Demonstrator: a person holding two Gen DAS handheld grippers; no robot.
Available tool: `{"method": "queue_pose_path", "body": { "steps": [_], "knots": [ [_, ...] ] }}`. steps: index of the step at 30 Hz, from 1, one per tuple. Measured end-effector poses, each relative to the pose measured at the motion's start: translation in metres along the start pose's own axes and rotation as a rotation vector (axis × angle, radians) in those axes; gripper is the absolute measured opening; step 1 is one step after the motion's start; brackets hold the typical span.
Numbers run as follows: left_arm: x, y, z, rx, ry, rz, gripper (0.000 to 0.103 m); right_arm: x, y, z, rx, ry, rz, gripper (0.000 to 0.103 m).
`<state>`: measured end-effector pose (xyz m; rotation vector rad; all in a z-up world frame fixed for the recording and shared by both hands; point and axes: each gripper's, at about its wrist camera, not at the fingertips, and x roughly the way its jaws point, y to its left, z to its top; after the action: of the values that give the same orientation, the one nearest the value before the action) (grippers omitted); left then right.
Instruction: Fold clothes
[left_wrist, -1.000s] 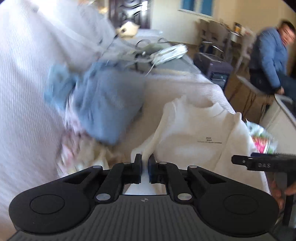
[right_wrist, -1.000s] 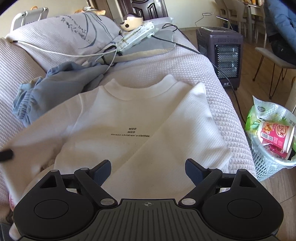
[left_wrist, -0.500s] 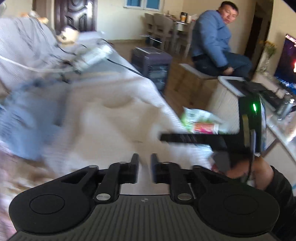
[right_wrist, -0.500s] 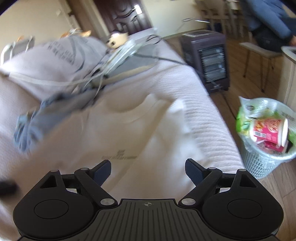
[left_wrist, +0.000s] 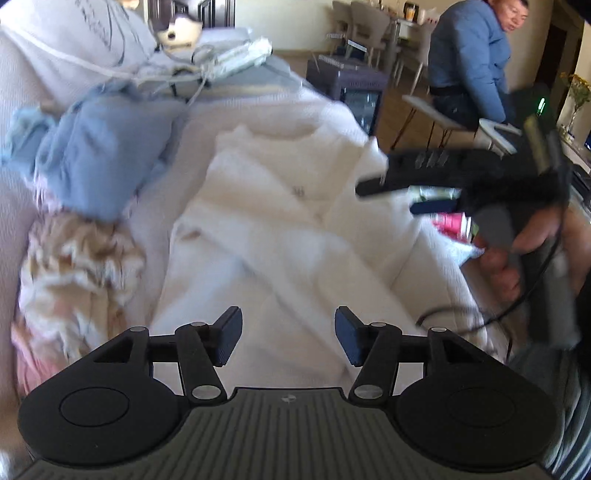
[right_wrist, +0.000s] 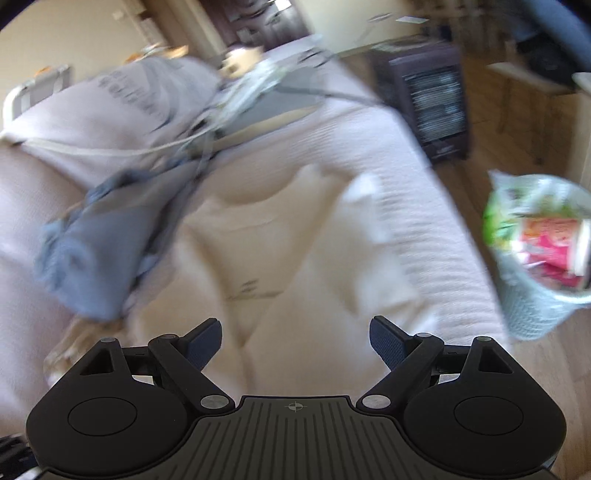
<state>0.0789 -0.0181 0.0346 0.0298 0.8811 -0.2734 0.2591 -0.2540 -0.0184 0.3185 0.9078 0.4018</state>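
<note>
White sweatshirt (left_wrist: 280, 236), both sleeves crossed over its front

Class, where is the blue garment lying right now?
In the left wrist view, the blue garment lies bunched left of the white sweater, on the sofa.

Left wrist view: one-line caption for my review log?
Left gripper, jaws open, over a white sweatshirt with sleeves crossed on the bed; right gripper open alongside.
</note>
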Motion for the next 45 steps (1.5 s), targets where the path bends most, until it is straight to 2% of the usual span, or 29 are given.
{"method": "queue_pose_path", "body": {
  "steps": [2, 4, 7, 10, 12, 16, 18, 22, 24, 25, 26, 29, 31, 36, 37, 38, 40, 41, 42, 43, 45],
  "knots": [
    [-0.002, 0.001, -0.009, -0.007, 0.018, -0.025, 0.053, -0.011, 0.000, 0.003, -0.010, 0.040, 0.081, 0.090],
    [-0.003, -0.002, -0.015, -0.002, 0.010, -0.047, 0.055, -0.030, 0.001, 0.010, -0.084, 0.036, 0.149, 0.090],
    [0.000, -0.007, -0.021, 0.000, 0.017, -0.072, 0.056, -0.071, -0.001, 0.023, -0.227, 0.007, 0.137, 0.090],
    [0.008, -0.012, -0.023, -0.016, 0.043, -0.116, 0.058, -0.107, -0.002, 0.033, -0.337, 0.093, 0.168, 0.090],
    [0.012, -0.017, -0.025, -0.019, 0.060, -0.129, 0.059, -0.118, 0.000, 0.034, -0.356, 0.162, 0.198, 0.090],
    [0.008, -0.020, -0.037, -0.043, 0.062, -0.134, 0.062, -0.097, 0.009, 0.019, -0.317, 0.323, 0.240, 0.090],
    [0.002, -0.015, -0.042, -0.068, 0.058, -0.128, 0.063, -0.073, 0.015, 0.004, -0.318, 0.393, 0.240, 0.090],
    [-0.011, 0.006, -0.051, -0.144, 0.048, -0.077, 0.065, -0.031, 0.030, -0.013, -0.320, 0.496, 0.271, 0.087],
    [-0.014, 0.019, -0.055, -0.189, 0.047, -0.051, 0.065, -0.020, 0.033, -0.015, -0.339, 0.516, 0.230, 0.068],
    [-0.016, 0.026, -0.056, -0.209, 0.046, -0.043, 0.065, -0.017, 0.033, -0.016, -0.344, 0.524, 0.206, 0.040],
    [-0.017, 0.031, -0.058, -0.224, 0.045, -0.034, 0.065, -0.014, 0.033, -0.017, -0.349, 0.532, 0.183, 0.022],
    [-0.023, 0.039, -0.056, -0.228, 0.043, 0.007, 0.065, -0.003, 0.033, -0.020, -0.364, 0.556, 0.113, 0.010],
    [-0.027, 0.043, -0.053, -0.224, 0.029, 0.016, 0.065, -0.005, 0.030, -0.019, -0.376, 0.541, 0.074, 0.001],
    [-0.031, 0.050, -0.045, -0.209, 0.005, 0.029, 0.065, -0.014, 0.007, -0.008, -0.323, 0.492, -0.002, 0.000],
    [-0.030, 0.051, -0.045, -0.204, 0.006, 0.033, 0.065, -0.014, 0.002, -0.006, -0.297, 0.496, 0.009, 0.001],
    [-0.028, 0.051, -0.045, -0.208, 0.009, 0.031, 0.065, -0.013, -0.001, -0.007, -0.252, 0.522, 0.069, 0.009],
    [-0.026, 0.053, -0.045, -0.227, 0.018, 0.024, 0.065, -0.013, -0.003, -0.011, -0.193, 0.548, 0.156, 0.014],
    [-0.025, 0.053, -0.045, -0.233, 0.022, 0.020, 0.065, -0.013, 0.001, -0.014, -0.201, 0.557, 0.176, 0.033],
    [-0.025, 0.054, -0.046, -0.237, 0.023, 0.020, 0.065, -0.012, 0.006, -0.017, -0.220, 0.561, 0.184, 0.045],
    [-0.025, 0.053, -0.047, -0.235, 0.024, 0.021, 0.065, -0.011, 0.012, -0.019, -0.261, 0.556, 0.165, 0.064],
    [-0.026, 0.053, -0.049, -0.229, 0.023, 0.029, 0.065, -0.008, 0.020, -0.021, -0.321, 0.546, 0.133, 0.065]
  ]
}}
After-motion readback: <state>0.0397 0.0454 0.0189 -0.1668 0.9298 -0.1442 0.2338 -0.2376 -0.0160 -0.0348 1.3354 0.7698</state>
